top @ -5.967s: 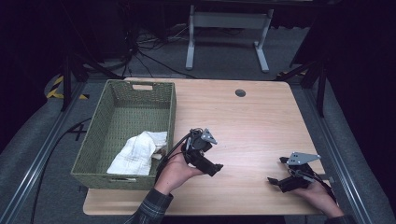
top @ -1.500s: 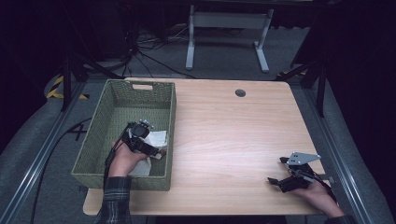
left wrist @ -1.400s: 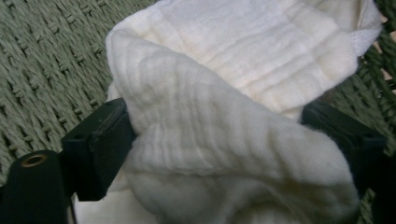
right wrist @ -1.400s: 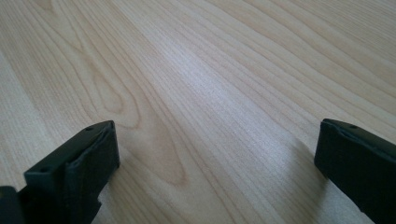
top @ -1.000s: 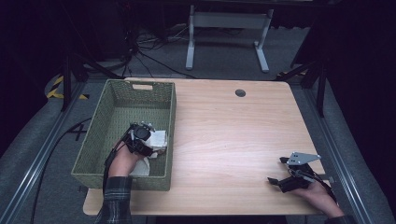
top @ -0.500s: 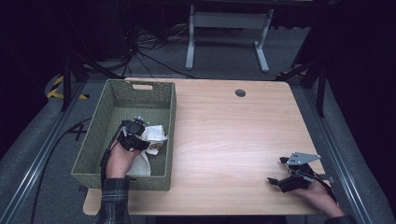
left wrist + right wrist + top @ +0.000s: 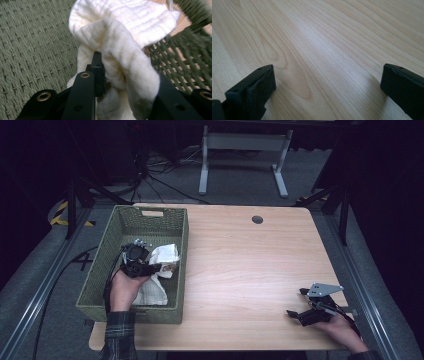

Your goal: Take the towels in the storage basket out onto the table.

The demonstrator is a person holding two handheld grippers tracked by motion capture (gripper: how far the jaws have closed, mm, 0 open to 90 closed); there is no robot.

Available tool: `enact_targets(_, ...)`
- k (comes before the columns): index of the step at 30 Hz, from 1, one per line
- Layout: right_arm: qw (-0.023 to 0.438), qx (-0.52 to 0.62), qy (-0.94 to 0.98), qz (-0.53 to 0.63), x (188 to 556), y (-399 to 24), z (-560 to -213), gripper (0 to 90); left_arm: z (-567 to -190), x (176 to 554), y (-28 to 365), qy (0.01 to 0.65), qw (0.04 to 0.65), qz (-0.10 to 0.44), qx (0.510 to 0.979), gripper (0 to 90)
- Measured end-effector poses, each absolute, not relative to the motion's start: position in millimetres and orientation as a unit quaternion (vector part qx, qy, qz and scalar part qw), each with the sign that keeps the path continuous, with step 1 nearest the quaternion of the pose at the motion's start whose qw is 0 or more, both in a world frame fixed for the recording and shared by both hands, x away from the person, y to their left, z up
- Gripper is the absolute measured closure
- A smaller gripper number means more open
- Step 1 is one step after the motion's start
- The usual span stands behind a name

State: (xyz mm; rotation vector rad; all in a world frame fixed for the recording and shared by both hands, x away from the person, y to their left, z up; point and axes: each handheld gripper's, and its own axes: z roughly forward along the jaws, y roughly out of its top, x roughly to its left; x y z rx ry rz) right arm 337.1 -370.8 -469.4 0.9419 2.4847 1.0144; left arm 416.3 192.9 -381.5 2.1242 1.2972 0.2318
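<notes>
A white cloth (image 7: 166, 256) lies bunched in the green woven basket (image 7: 150, 211) at the table's left. My left gripper (image 7: 159, 268) is inside the basket, pointing right, shut on a thick fold of the cloth. In the left gripper view the cloth (image 7: 125, 22) drapes over the left gripper (image 7: 120, 72) and hides most of one jaw; the jaws have just been closing on it. My right gripper (image 7: 296, 303) rests open near the table's front right corner. In the right gripper view nothing lies between the jaws of the right gripper (image 7: 327, 80), only bare wood (image 7: 324, 37).
The basket's right wall (image 7: 185, 52) stands close beside the held cloth. A light wooden table (image 7: 250, 260) stretches between basket and right hand, with a small round hole (image 7: 257, 219) near its far edge. Dark floor, cables and a stand lie beyond.
My left gripper has gone into the basket, taken hold of the cloth and risen a little with it. The right gripper has stayed put.
</notes>
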Motion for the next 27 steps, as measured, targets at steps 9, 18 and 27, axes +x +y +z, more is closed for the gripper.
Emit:
enact_targets(9, 0.148, 0.328, 0.864, 0.353, 337, -371, -469, 0.2, -364, 408, 205, 0.482, 0.363, 0.094, 0.792, 72.8)
enact_targets(18, 0.148, 0.328, 0.864, 0.353, 337, -371, -469, 0.2, -341, 398, 204, 0.452, 0.400, 0.104, 0.791, 72.9)
enact_targets(27, 0.148, 0.328, 0.864, 0.353, 337, -371, -469, 0.2, -319, 395, 197, 0.421, 0.418, 0.112, 0.797, 72.9)
